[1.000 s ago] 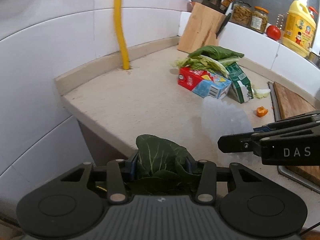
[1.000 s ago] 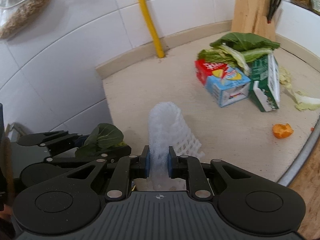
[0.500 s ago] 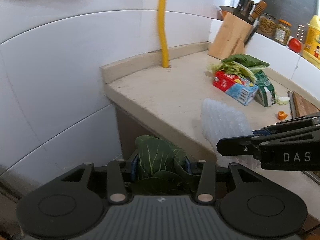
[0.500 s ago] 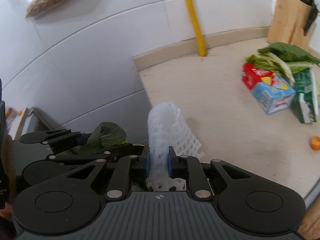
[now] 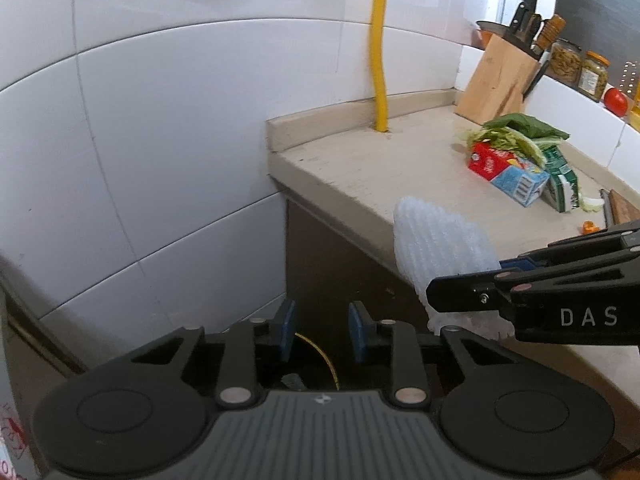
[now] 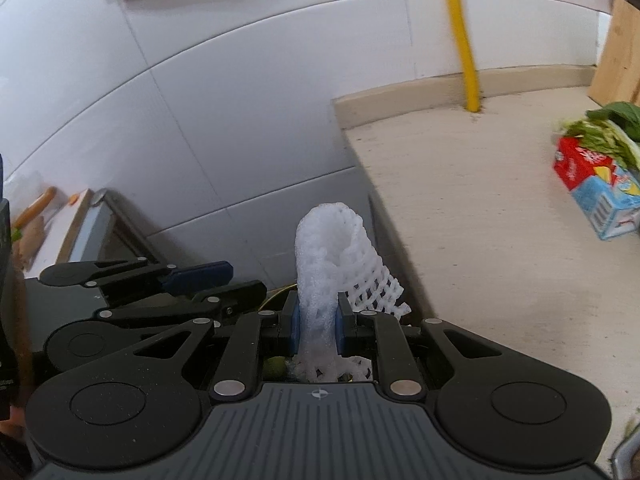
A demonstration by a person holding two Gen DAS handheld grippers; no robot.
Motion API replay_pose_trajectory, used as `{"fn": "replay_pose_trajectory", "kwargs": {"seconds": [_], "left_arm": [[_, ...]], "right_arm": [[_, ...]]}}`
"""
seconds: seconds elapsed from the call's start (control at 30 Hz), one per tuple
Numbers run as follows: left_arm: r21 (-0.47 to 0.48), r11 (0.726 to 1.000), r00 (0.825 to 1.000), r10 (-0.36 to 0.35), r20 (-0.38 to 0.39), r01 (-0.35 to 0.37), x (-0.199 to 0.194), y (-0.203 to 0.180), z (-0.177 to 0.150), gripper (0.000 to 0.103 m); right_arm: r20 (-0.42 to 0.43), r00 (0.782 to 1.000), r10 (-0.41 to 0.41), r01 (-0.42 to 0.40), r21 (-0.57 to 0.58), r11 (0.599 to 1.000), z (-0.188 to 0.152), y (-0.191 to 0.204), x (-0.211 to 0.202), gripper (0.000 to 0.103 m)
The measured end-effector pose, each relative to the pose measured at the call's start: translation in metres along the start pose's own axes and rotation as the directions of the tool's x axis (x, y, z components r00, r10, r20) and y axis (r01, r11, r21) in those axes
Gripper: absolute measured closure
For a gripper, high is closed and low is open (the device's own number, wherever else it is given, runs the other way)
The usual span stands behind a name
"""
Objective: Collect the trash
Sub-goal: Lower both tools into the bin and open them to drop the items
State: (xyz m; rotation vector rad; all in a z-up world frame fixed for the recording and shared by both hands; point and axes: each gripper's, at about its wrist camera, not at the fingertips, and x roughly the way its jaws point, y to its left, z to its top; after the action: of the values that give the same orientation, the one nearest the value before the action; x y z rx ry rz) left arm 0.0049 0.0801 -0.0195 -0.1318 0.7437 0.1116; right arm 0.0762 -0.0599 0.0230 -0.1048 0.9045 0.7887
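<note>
My left gripper [image 5: 320,330] is open and empty, held off the left end of the counter over a dark gap below; it also shows in the right wrist view [image 6: 200,280]. My right gripper [image 6: 316,324] is shut on a white foam net sleeve [image 6: 328,256], which also shows in the left wrist view [image 5: 436,248]. On the counter [image 5: 380,168] lie a red and blue carton [image 5: 506,170], a green carton [image 5: 562,178], leafy greens [image 5: 516,132] and an orange peel [image 5: 589,226].
A yellow pipe [image 5: 380,60] runs up the white tiled wall. A wooden knife block [image 5: 500,80], jars [image 5: 576,66] and a tomato [image 5: 615,100] stand at the back. A yellow-rimmed opening [image 5: 320,364] shows below the left gripper. A low shelf with food [image 6: 36,224] stands at left.
My left gripper has opened and the green leaf it held is gone from its jaws. Both grippers have moved left, off the counter's end. The right gripper still holds the foam net.
</note>
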Motion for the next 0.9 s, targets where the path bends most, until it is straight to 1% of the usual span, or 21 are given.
{"fn": "replay_pose_trajectory", "kwargs": {"seconds": [0.07,0.13,0.17,0.23,0.3,0.33,0.4,0.5,0.53,0.57,0.63,0.67,0.73,0.8,0.9], "left_arm": [[-0.006,1.0,1.0,0.018,-0.005,-0.018,0.005,0.006,-0.002,0.085],[-0.018,0.998,0.998,0.055,-0.022,-0.056,0.018,0.013,-0.001,0.086],[-0.032,0.997,0.997,0.075,-0.037,-0.076,0.025,0.018,-0.001,0.086],[-0.09,0.989,0.99,0.111,-0.09,-0.119,0.041,0.032,-0.003,0.087],[-0.174,0.975,0.983,0.11,-0.149,-0.136,0.054,0.046,-0.005,0.087],[-0.197,0.968,0.978,0.122,-0.17,-0.155,0.059,0.05,-0.007,0.086],[-0.205,0.958,0.966,0.16,-0.202,-0.202,0.067,0.055,-0.012,0.086],[-0.189,0.955,0.952,0.178,-0.247,-0.228,0.076,0.055,-0.018,0.086],[-0.182,0.953,0.949,0.196,-0.247,-0.244,0.076,0.055,-0.019,0.086],[-0.182,0.949,0.947,0.209,-0.243,-0.256,0.076,0.055,-0.019,0.086],[-0.206,0.941,0.944,0.216,-0.248,-0.27,0.076,0.06,-0.02,0.085],[-0.219,0.937,0.942,0.216,-0.256,-0.274,0.077,0.063,-0.02,0.085],[-0.235,0.932,0.941,0.214,-0.264,-0.278,0.079,0.067,-0.019,0.085],[-0.228,0.931,0.939,0.223,-0.261,-0.285,0.079,0.065,-0.019,0.085],[-0.232,0.929,0.937,0.224,-0.267,-0.288,0.08,0.065,-0.02,0.085]], "right_arm": [[0.001,1.0,0.008,-0.007,-0.01,1.0,0.002,0.005,0.005,0.081],[0.0,1.0,0.015,-0.015,-0.027,1.0,0.003,0.011,0.014,0.082],[-0.007,1.0,0.016,-0.017,-0.035,0.999,0.006,0.015,0.023,0.082],[-0.032,0.999,0.018,-0.019,-0.043,0.999,0.01,0.02,0.045,0.082],[-0.07,0.997,0.018,-0.021,-0.038,0.999,0.011,0.022,0.069,0.082],[-0.089,0.996,0.017,-0.02,-0.033,0.999,0.01,0.022,0.081,0.082],[-0.142,0.989,0.027,-0.031,-0.024,0.999,0.007,0.018,0.113,0.082],[-0.216,0.976,0.036,-0.037,-0.003,0.999,-0.001,0.012,0.148,0.082],[-0.224,0.974,0.034,-0.035,-0.001,0.999,-0.003,0.011,0.154,0.08],[-0.23,0.972,0.04,-0.039,0.007,0.999,-0.006,0.01,0.16,0.076],[-0.247,0.968,0.045,-0.043,0.013,0.999,-0.007,0.011,0.168,0.075],[-0.248,0.968,0.041,-0.04,0.009,0.999,-0.007,0.012,0.169,0.072],[-0.252,0.967,0.044,-0.046,-0.001,0.999,-0.006,0.013,0.171,0.072],[-0.252,0.967,0.046,-0.048,-0.004,0.999,-0.006,0.013,0.17,0.069],[-0.246,0.968,0.044,-0.046,-0.004,0.999,-0.008,0.01,0.166,0.068]]}}
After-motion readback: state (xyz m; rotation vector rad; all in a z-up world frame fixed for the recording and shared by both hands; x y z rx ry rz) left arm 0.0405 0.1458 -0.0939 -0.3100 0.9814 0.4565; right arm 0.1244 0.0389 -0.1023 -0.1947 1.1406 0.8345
